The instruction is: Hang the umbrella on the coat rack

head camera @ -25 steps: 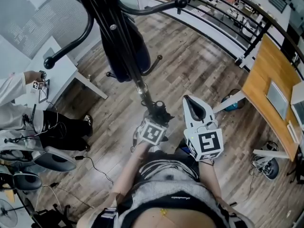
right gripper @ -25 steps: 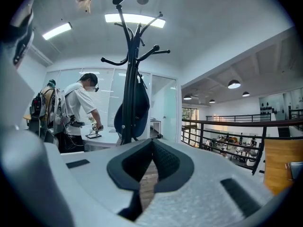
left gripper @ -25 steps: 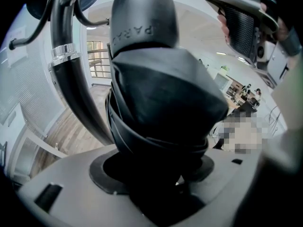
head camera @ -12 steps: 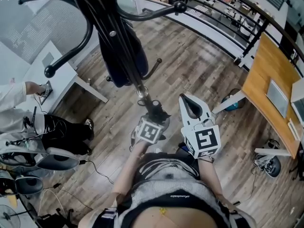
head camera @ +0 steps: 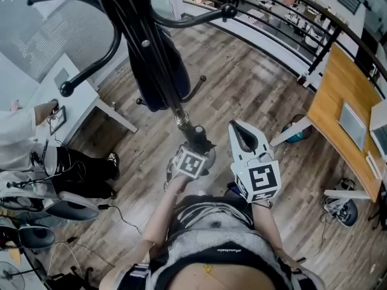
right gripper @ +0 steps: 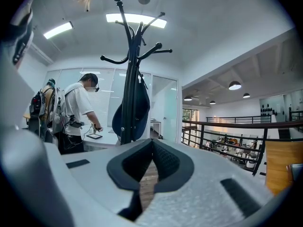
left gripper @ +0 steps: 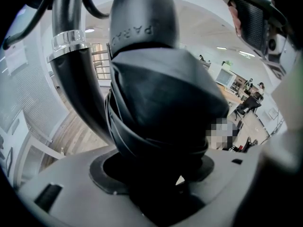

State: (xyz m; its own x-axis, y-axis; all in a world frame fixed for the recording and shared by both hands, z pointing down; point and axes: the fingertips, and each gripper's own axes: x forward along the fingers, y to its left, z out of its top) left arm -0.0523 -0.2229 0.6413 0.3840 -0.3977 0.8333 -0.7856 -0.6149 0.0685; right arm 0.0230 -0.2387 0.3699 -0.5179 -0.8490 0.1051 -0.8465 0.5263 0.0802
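1. Since a second ago, the left gripper [head camera: 195,148] with the umbrella [left gripper: 161,108] in it has edged a little nearer the pole of the coat rack [head camera: 144,41]. The right gripper [head camera: 239,128] has kept its place.
2. The left gripper's jaws stand wide and clamp the folded black umbrella, which fills the gap between them. Its capped end sticks out past the jaws.
3. The umbrella sits low, just beside the lower pole near a silver ring [head camera: 179,119], well below the hooks [head camera: 228,8] and on none of them. Whether it touches the pole cannot be told.
4. The right gripper is beside the left, jaws closed tip to tip with nothing held. Only the wood floor [head camera: 242,89] shows through the slit behind the tips.
5. A dark bag [head camera: 166,71] hangs on the rack above the umbrella.
6. A person in a white top [right gripper: 78,108] stands at a white table [head camera: 72,95] beyond the rack.
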